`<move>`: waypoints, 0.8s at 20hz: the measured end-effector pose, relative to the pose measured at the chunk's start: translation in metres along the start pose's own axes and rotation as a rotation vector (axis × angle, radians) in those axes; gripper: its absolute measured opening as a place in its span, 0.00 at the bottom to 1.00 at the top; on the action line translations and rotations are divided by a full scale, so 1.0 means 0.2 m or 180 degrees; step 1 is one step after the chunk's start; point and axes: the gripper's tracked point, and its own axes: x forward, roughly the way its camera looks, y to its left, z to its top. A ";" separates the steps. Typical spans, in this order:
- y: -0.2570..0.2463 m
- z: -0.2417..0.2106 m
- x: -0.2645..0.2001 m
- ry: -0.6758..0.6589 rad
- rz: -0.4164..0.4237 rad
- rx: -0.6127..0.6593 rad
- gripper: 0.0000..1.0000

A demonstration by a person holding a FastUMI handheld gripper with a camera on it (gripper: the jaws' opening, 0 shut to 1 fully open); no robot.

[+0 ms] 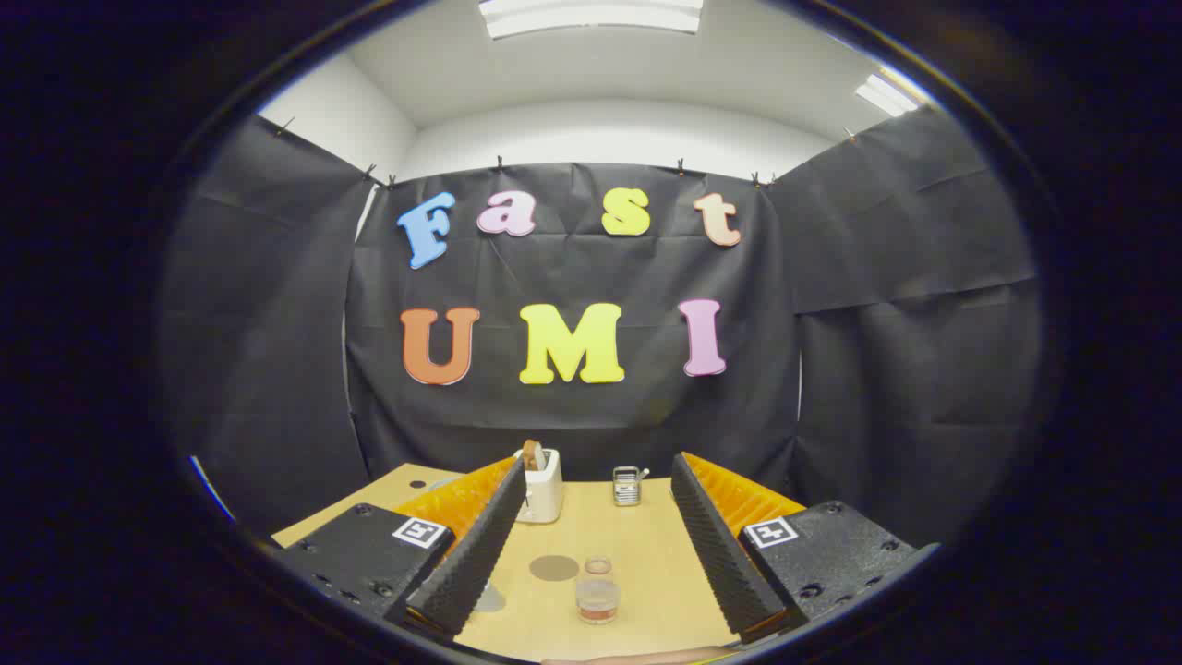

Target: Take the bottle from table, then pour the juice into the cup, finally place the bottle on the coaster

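A small clear bottle (597, 591) with reddish-brown juice in its lower part stands upright on the wooden table (646, 563). It shows in the gap between my two fingers, lower down, and neither finger touches it. A round grey coaster (554, 567) lies flat just left of and behind the bottle. A pale greyish shape (489, 600) peeks out from behind the left finger; I cannot tell what it is. My gripper (598, 466) is held above the table with its fingers wide open and nothing between them.
A white toaster (542, 487) with a slice of bread in it stands at the table's far side, beside the left fingertip. A small metal object (627, 486) stands to its right near the black cloth wall.
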 end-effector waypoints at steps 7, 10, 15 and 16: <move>0.00 0.00 -0.01 -0.0028 0.0050 0.0039 1.00; 0.02 0.02 -0.02 -0.0066 0.0089 0.0015 1.00; 0.02 0.00 -0.01 -0.0063 0.0096 -0.0003 1.00; 0.02 -0.01 -0.01 -0.0055 0.0091 -0.0017 1.00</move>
